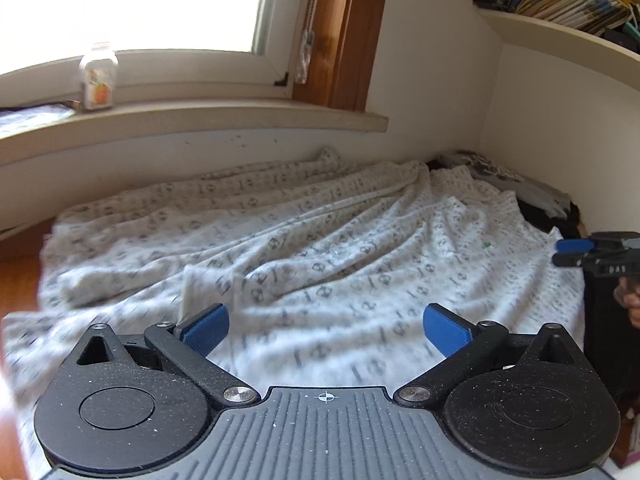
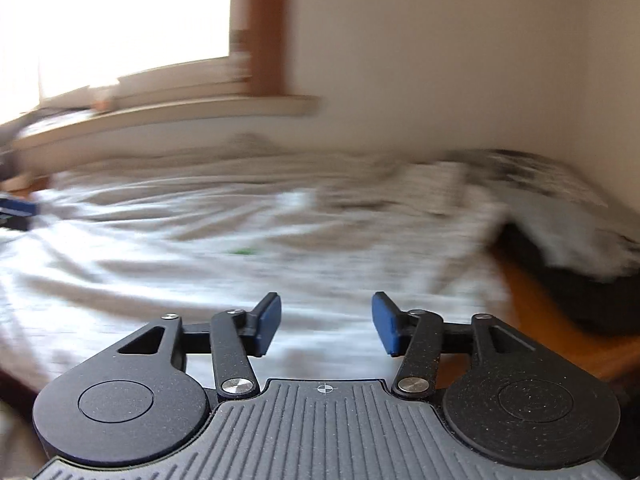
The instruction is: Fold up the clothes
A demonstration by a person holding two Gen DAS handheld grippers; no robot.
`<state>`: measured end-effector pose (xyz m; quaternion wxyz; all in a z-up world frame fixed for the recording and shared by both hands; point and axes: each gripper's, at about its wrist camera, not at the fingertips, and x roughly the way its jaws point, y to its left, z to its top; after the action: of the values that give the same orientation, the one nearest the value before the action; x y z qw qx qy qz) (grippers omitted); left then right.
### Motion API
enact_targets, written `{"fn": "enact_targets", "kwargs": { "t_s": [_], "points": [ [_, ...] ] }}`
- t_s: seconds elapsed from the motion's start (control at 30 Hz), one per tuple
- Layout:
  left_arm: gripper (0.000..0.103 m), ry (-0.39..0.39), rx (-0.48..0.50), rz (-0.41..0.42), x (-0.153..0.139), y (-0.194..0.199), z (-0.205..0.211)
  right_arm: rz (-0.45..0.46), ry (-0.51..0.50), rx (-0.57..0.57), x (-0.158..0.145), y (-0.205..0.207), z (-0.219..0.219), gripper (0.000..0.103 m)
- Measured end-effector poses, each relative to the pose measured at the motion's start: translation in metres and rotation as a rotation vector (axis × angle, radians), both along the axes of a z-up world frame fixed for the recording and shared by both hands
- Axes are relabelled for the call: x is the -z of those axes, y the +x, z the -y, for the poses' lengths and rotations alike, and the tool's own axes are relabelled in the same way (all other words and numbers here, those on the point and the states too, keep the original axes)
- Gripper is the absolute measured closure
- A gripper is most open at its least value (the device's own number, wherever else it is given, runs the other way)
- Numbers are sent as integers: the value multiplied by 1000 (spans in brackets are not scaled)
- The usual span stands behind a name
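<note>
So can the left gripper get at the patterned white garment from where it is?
Probably yes: the left gripper hangs open over the patterned white garment, with nothing between its jaws and the cloth.

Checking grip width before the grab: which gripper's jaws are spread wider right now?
The left gripper: its blue pads stand far apart, while the right gripper shows a clearly narrower gap. Neither holds cloth.

Wooden floor (image 1: 16, 280), rumpled patterned garment (image 1: 320, 240) spread

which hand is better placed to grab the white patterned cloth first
Left, probably: the left gripper is open just above the rumpled cloth in a fairly sharp view. The right gripper is open too, but its view is motion-blurred.
</note>
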<state>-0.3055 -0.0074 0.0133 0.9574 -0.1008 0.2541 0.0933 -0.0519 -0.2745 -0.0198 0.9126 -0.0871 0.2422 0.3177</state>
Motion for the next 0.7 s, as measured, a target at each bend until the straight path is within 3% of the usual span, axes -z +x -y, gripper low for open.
{"fn": "enact_targets", "kwargs": {
  "t_s": [0.17, 0.33, 0.47, 0.7],
  "points": [
    [0, -8, -102, 6, -5, -35, 2, -18, 35, -194, 0, -21, -66, 30],
    [0, 9, -182, 6, -6, -56, -8, 21, 0, -312, -4, -34, -126, 28],
    [0, -35, -225, 16, -8, -65, -19, 34, 8, -381, -11, -44, -153, 19],
    [0, -24, -230, 23, -10, -67, -20, 44, 14, -429, -14, -59, -162, 10]
  ]
}}
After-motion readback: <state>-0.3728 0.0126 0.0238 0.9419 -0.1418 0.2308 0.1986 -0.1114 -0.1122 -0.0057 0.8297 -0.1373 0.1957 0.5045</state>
